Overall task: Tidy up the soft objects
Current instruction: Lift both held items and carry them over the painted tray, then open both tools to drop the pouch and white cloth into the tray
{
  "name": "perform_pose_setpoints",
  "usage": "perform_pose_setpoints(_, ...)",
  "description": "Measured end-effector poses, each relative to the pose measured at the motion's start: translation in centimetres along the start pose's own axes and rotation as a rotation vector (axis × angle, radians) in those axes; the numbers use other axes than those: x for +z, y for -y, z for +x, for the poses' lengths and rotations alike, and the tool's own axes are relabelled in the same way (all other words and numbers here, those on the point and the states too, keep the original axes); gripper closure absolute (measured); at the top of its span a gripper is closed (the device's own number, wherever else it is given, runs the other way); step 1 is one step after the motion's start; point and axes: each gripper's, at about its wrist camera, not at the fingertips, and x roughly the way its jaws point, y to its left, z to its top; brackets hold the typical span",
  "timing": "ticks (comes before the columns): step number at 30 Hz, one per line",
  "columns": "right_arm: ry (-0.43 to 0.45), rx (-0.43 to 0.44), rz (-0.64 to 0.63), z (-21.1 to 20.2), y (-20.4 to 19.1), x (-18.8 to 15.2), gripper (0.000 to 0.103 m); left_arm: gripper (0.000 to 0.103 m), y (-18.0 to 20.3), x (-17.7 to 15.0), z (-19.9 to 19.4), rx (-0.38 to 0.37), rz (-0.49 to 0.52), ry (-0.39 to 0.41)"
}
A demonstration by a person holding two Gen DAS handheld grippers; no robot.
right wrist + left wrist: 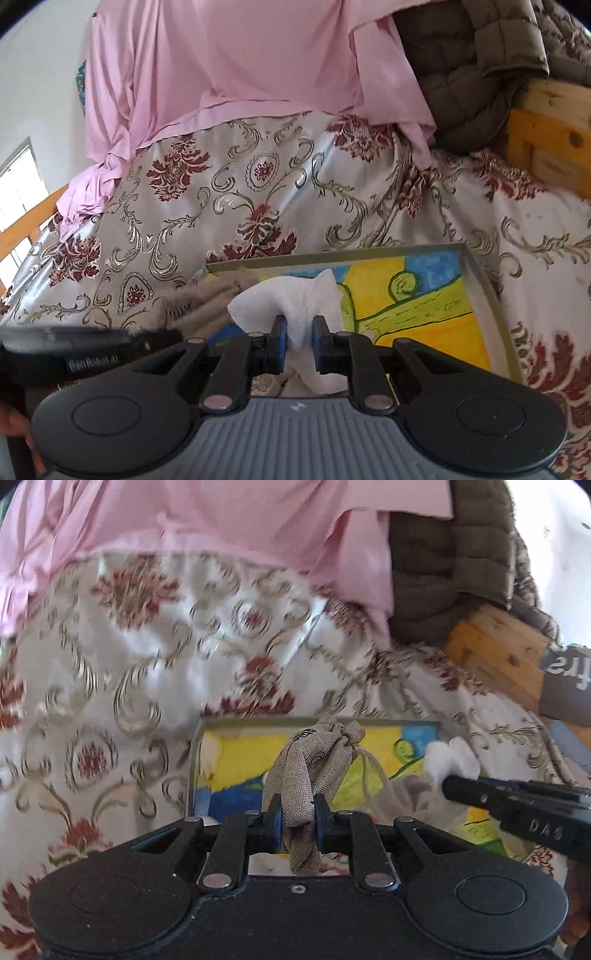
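Two handheld grippers work over a shallow tray (484,291) that lies on a bed, its floor painted in bright yellow, blue and green. The left gripper (297,821) has its jaws pinched narrow on a beige linen drawstring pouch (317,753), which stands bunched above the fingers with its cord trailing to the right and a fold hanging below the jaws. The pouch sits over the near left part of the tray.

To the right, the right gripper (299,341) has its jaws closed on a white cloth (295,299), the fabric puffing up above the blue finger pads (280,334) and spilling down beneath them. The cloth is held over the near middle of the tray. In the left wrist view the right gripper enters from the right edge with the white cloth at its tip, just beside the pouch.

The bed is covered by a silvery bedspread (207,192) with maroon flowers and scrollwork. A pink sheet (229,62) is heaped at the far side, with a brown quilted blanket (465,74) to its right, draped against a wooden bed frame (546,129). The left wrist view is blurred across the bedspread.
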Motion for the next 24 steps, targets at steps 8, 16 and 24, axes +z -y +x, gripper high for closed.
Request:
perform_pose_setpoints(8,-0.056,-0.025,-0.026,2.0,-1.4,-0.1,0.085,0.085,-2.1,-1.5,2.0,-0.019,-0.055,-0.063)
perform_pose_setpoints(16,-0.091,-0.051,-0.05,2.4,-1.8,-0.5,0.082,0.082,-3.3,-2.1,2.2,-0.059,-0.119,-0.066)
perform_pose_setpoints(24,-0.096,-0.055,-0.051,2.1,-1.8,-0.9,0.075,0.076,-3.4,-2.2,2.0,-0.068,-0.131,-0.073)
